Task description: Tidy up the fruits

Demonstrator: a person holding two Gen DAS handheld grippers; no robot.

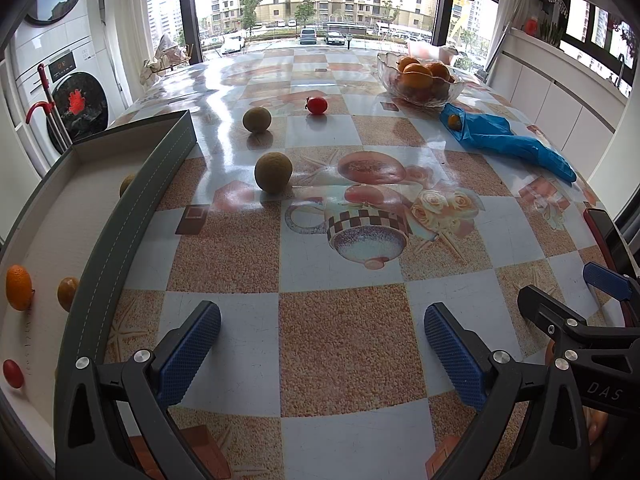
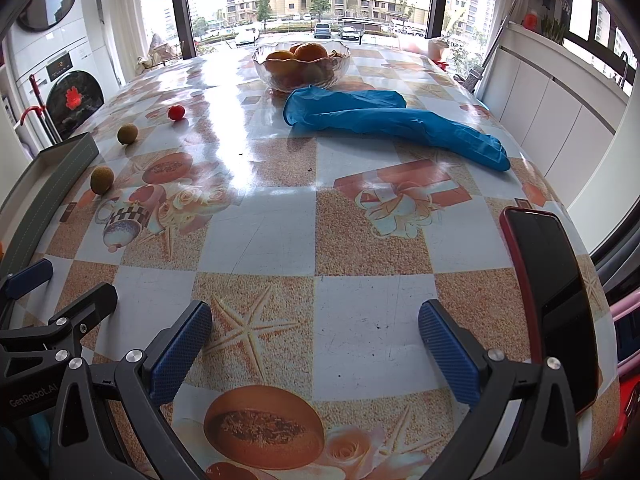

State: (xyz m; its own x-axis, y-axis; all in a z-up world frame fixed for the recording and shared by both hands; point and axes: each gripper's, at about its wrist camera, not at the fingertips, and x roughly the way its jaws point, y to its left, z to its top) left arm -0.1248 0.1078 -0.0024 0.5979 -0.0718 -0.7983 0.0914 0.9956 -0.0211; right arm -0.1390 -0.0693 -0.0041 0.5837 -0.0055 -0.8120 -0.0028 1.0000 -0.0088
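Two hand-held grippers, both wide open and empty. Left hand-held gripper is nearer: the closest green-brown fruit lies ahead and slightly left on the tabletop, just beside the grey tray. Right hand-held gripper stands farther off.

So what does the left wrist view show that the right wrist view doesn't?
Only the left wrist view shows fruit lying inside the tray: an orange, a red one, and two brownish ones partly hidden by its wall. Only the right wrist view shows the whole phone. Both show the bowl, blue glove, two brown fruits and a tomato on the table, with both tools open and empty.
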